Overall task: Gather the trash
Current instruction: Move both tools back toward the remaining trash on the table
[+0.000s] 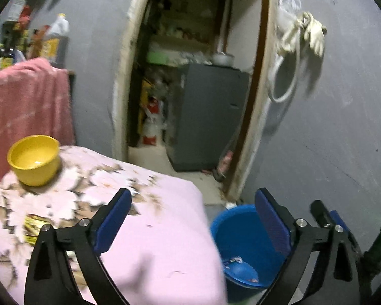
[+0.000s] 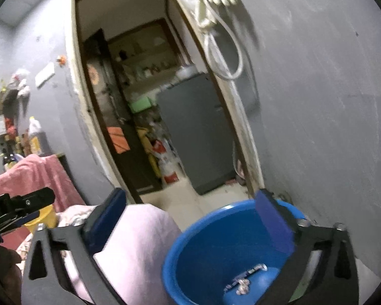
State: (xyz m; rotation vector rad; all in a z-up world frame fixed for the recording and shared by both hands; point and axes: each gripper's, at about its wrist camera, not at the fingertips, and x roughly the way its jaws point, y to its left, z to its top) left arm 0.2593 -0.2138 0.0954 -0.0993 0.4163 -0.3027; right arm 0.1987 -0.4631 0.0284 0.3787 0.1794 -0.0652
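A soft pink floral cloth (image 1: 152,228) drapes the surface. Beside it on the floor stands a round blue plastic bucket (image 2: 203,249) with crumpled wrappers (image 2: 243,279) at its bottom. A glossy yellow bowl (image 1: 34,160) sits on the cloth. Left tool (image 1: 190,226) and right tool (image 2: 190,223) both gape wide, holding nothing.

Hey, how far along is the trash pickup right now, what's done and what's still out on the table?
Done: crumpled wrappers lie at the bottom of the blue bucket on the floor.
In hand: nothing. The left hand-held gripper and the right hand-held gripper are both open and empty.
Left: a yellow packet lies on the pink floral cloth, near the yellow bowl. It looks like the next pickup.
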